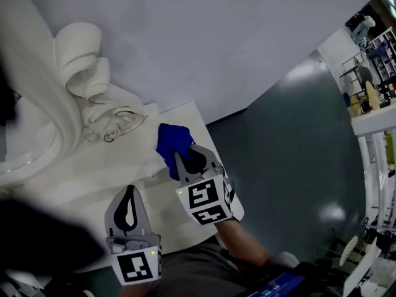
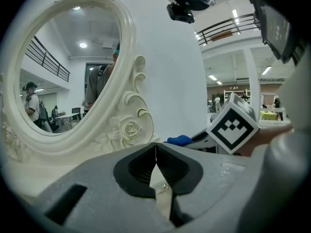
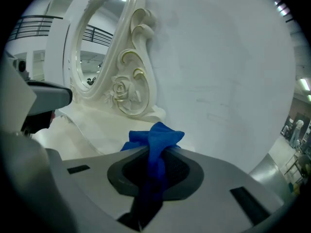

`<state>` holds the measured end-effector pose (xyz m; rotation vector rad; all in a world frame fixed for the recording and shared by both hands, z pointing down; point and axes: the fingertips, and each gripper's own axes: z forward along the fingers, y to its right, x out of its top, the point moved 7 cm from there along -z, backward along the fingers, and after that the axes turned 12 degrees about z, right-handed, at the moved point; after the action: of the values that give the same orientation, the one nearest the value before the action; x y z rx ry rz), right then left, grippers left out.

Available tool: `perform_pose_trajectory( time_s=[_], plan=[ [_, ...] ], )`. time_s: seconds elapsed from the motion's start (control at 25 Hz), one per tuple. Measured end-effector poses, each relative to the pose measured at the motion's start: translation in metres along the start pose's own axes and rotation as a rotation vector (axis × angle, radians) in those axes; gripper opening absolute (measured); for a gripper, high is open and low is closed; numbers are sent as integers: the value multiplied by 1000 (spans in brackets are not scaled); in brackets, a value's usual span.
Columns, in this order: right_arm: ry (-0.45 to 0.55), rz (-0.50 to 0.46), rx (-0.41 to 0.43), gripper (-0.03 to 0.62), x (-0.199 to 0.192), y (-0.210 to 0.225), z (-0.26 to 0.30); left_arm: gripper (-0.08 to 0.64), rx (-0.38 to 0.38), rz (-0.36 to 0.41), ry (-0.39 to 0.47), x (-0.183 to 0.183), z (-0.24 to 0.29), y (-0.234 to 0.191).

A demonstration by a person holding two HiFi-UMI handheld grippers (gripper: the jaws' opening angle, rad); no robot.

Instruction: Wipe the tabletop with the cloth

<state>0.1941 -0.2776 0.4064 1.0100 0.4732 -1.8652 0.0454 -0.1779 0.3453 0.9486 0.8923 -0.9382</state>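
A blue cloth (image 1: 171, 142) sits bunched on the cream tabletop (image 1: 80, 181), close to the table's far right corner. My right gripper (image 1: 184, 156) is shut on it; in the right gripper view the blue cloth (image 3: 156, 141) sticks up between the closed jaws of the right gripper (image 3: 154, 165). My left gripper (image 1: 129, 210) hovers over the tabletop nearer to me, left of the right one. Its jaws meet at the tips with nothing between them, as the left gripper view shows of the left gripper (image 2: 156, 155). The blue cloth (image 2: 179, 140) peeks out beyond it.
An ornate cream mirror frame (image 1: 80, 73) with scrolls and a carved rose (image 3: 120, 89) stands at the back of the table against a white wall (image 1: 216, 36). Grey floor (image 1: 303, 147) lies past the table's right edge. A dark blur covers the lower left of the head view.
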Motion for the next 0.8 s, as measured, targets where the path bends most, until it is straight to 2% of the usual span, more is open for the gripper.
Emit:
perform_pose_trajectory(
  time_s=[0.24,0.48,0.6,0.8],
  plan=[
    [23,32,-102,55,-4,48,-32,15,-39,12,23,19,1,27],
    [72,-5,-159,55,-12,75,-63,15,-53,10,73,13,-4,63],
    [112,-21,-155,55,12,52,-82,15,-25,16,86,23,-29,46],
    [141,-66,-119,55,46,-17,-92,15,29,-15,80,22,-78,-4]
  ],
)
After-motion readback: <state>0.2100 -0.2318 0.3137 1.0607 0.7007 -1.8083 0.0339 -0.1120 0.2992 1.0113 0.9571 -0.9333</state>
